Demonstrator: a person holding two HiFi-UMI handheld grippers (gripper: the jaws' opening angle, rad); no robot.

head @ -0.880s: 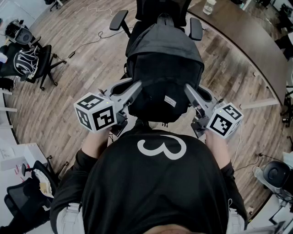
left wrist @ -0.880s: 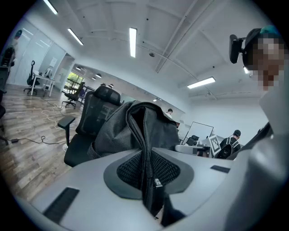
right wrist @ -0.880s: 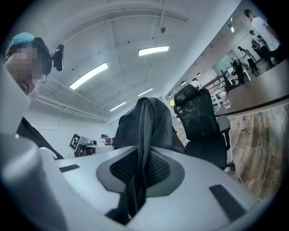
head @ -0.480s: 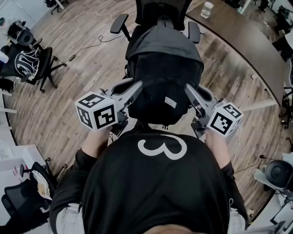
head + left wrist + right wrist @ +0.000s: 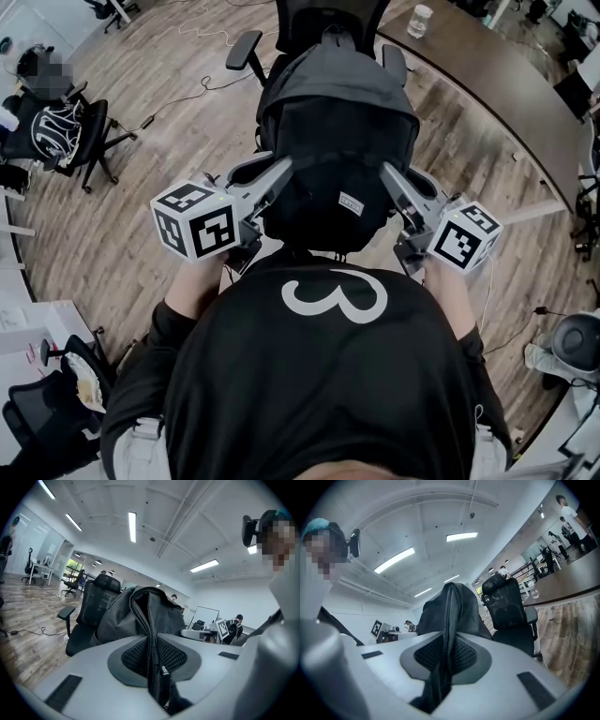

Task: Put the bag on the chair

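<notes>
Bag (image 5: 337, 141) held up against the chair (image 5: 323, 19).
Left tongs (image 5: 284, 171) and right tongs (image 5: 387, 176), each nearly closed, pinch a fold of fabric at the bag's sides; seat contact is hidden.

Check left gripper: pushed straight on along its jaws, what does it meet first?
The black fabric backpack itself: the left gripper is shut on a fold of it, with its bulk directly ahead. The black office chair stands just behind, though depth is unclear.
</notes>
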